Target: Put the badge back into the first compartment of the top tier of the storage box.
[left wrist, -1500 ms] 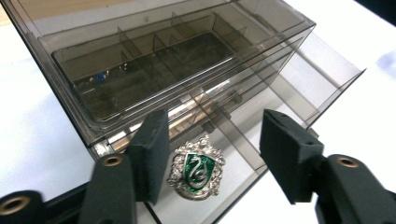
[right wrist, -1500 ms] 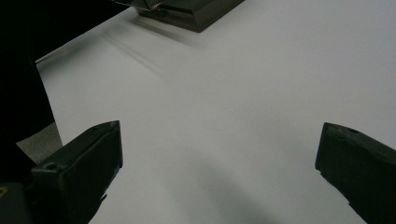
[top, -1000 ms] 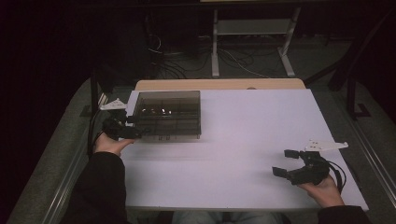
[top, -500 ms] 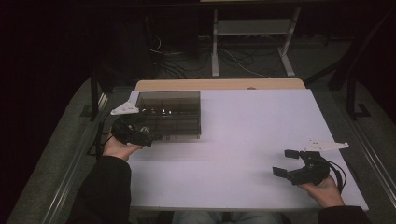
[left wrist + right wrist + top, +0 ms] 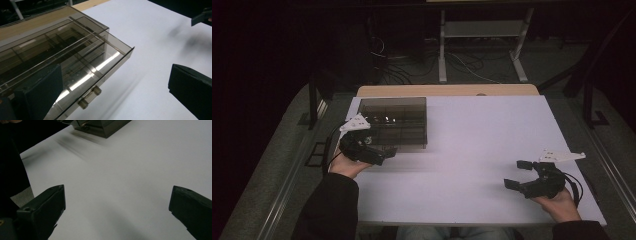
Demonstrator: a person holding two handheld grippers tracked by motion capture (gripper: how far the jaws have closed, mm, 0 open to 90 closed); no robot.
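Fingers of the left gripper have just been opening, released beside the smoked compartment box; right gripper fingers released too. Careless re-approach could nudge the box's latch across the desk.

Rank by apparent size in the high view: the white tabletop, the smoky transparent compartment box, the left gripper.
1. White tabletop, by far the largest.
2. Smoky transparent compartment box.
3. Left gripper, smallest, though it sits nearer the camera than the box.

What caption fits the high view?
Left hand-held gripper open beside the smoky plastic organizer box; right hand-held gripper waits open.
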